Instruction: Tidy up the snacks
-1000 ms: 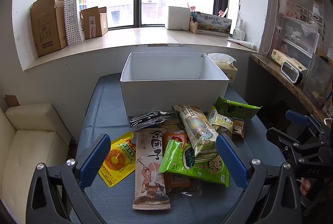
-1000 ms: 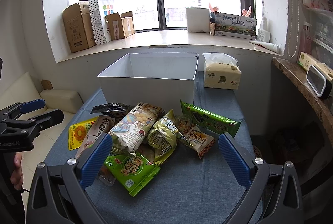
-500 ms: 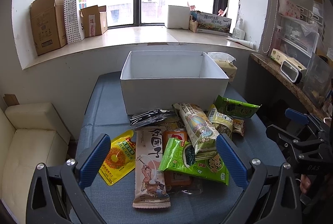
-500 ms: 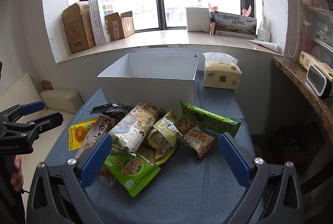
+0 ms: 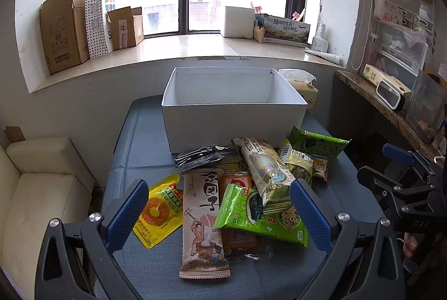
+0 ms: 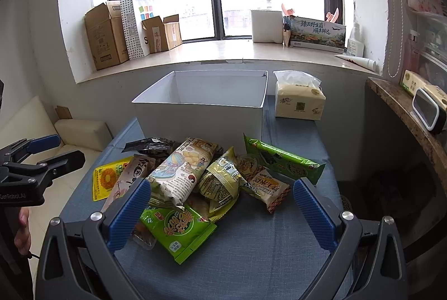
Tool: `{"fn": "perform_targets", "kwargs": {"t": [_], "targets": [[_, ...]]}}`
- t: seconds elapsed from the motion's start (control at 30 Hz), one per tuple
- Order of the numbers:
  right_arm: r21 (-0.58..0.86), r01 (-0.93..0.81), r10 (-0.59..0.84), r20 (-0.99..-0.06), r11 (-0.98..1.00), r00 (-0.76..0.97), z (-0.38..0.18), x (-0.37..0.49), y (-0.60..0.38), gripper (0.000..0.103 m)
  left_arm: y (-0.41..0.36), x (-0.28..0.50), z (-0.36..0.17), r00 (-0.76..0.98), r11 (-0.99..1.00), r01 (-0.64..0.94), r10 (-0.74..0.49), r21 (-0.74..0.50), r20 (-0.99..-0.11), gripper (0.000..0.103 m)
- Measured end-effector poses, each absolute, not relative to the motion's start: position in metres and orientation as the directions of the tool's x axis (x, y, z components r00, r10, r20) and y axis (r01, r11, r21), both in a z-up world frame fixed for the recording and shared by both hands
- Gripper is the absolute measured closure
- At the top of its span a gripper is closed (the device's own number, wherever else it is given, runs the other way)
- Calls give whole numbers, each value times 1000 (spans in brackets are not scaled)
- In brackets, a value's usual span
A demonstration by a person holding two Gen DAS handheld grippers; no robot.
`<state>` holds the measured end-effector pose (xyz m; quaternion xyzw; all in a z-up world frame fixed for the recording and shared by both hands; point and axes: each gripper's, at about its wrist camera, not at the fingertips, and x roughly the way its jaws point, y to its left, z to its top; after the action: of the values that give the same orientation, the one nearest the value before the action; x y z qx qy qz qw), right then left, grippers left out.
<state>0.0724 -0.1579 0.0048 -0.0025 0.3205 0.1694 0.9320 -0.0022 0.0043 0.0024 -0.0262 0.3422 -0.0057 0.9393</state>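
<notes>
Blue-clothed table (image 5: 139, 149) under the window, white box (image 5: 234, 115) at its far edge. The left gripper (image 5: 218, 212) hangs spread wide over yellow pouch (image 5: 160, 210), tan bar (image 5: 202, 219) and green packets (image 5: 262, 216) piled mid-table; the right gripper (image 6: 220, 212) gapes too, empty.

My left gripper (image 5: 218, 212) is a black plastic frame with triangular cut-outs, silver screw heads at the joints, and two fingers faced with ribbed blue pads (image 5: 127, 215). My right gripper (image 6: 220, 213) is built alike: black arms, silver screws, blue ribbed pads (image 6: 313, 215). Seen from the side, one carries white "GenRobot.AI" lettering, the other "DAS". Bare skin of my fingers shows beneath each handle.
</notes>
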Motion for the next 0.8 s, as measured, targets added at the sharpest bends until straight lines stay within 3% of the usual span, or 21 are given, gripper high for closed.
{"fn": "perform_targets", "kwargs": {"t": [0.8], "targets": [[107, -314, 313, -603, 943, 734, 3, 73, -157, 0, 8, -4, 0, 765, 998, -13, -29, -60, -643, 0]]}}
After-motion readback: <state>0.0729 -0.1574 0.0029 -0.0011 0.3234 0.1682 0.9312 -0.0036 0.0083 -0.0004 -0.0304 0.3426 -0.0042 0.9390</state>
